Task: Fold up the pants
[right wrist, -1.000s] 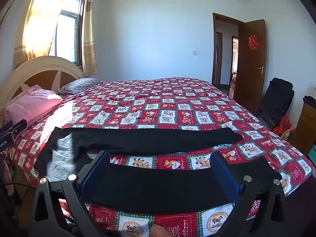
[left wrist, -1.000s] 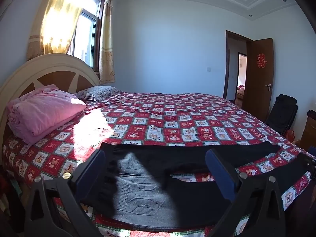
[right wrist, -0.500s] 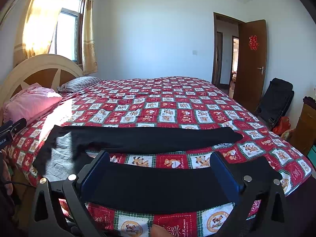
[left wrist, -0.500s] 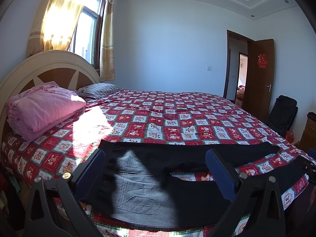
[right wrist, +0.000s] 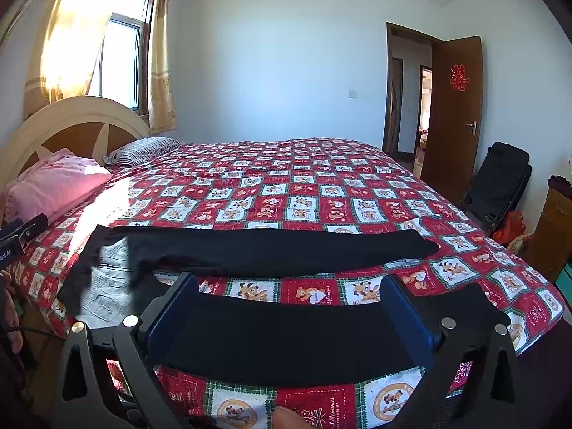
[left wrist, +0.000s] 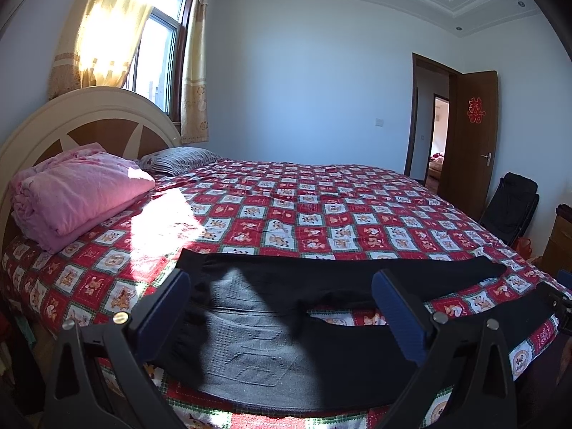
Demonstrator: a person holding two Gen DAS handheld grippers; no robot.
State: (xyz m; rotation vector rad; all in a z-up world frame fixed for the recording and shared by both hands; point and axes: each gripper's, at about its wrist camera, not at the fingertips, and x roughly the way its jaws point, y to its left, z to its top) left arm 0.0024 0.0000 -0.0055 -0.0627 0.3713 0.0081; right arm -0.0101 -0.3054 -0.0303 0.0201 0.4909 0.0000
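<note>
Left wrist view: bed (left wrist: 321, 214) under a red quilt, pants (left wrist: 286, 321) spread flat along its near edge, legs apart. My left gripper (left wrist: 282, 307) hangs spread above the waist, my right gripper (right wrist: 289, 311) spread above the near leg, both holding nothing.

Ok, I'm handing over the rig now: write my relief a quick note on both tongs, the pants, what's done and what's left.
Left tongs: open, empty, hovering over the waist end of the pants.
Right tongs: open, empty, over the near leg, towards its cuff end.
Pants: black, spread flat along the near edge of the bed, waist towards the headboard, legs apart in a V with the quilt showing between them; far leg lies straight.
Done: pants laid out, no fold yet.
Left: probably bring one leg over the other, then fold lengthwise towards the waist.
</note>
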